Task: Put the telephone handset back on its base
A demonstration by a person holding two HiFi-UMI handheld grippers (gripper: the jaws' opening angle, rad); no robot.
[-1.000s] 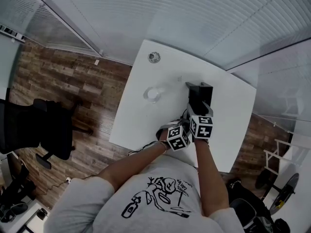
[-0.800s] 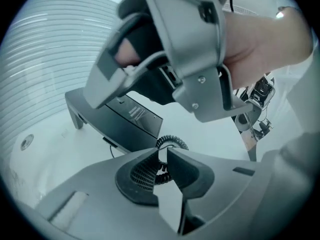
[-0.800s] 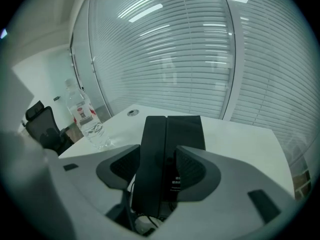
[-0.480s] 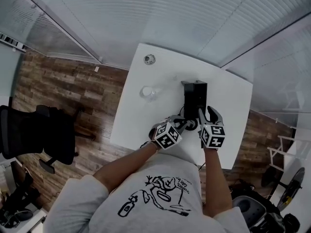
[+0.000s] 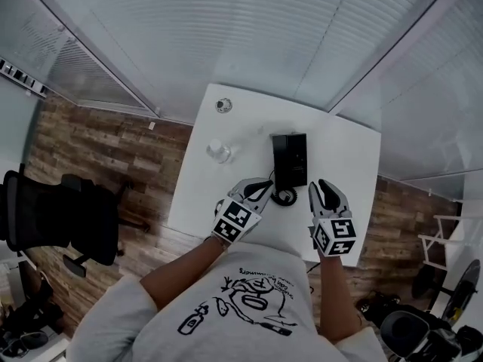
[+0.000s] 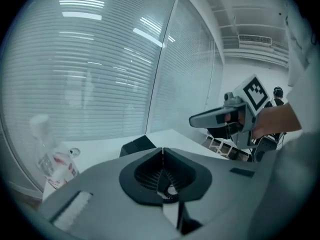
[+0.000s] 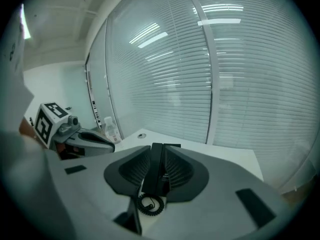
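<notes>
Both tongs have come back off the telephone (image 5: 290, 159) and sit at the lower middle of the head view, toward the person. Left tongs (image 5: 261, 188) are pinched fully together with nothing in them. Right tongs (image 5: 327, 188) stand at a narrow gap, having just been closing from wide. They hold nothing: the handset (image 7: 156, 166) seen through that gap lies well beyond the tips.

A second ago both pairs were down on the telephone, and half a second ago the right pair had spread wide beside it. Now the telephone lies alone at the centre of the white table (image 5: 347, 164). From above it is one dark block, with the handset along its base (image 5: 299, 157) and the coiled cord (image 5: 284, 196) bunched at its near end. I read that as the handset seated and let go, so the task looks done.

Further out, a clear bottle (image 5: 219, 151) stands left of the telephone, and a black chair (image 5: 45, 217) is at the far left.
</notes>
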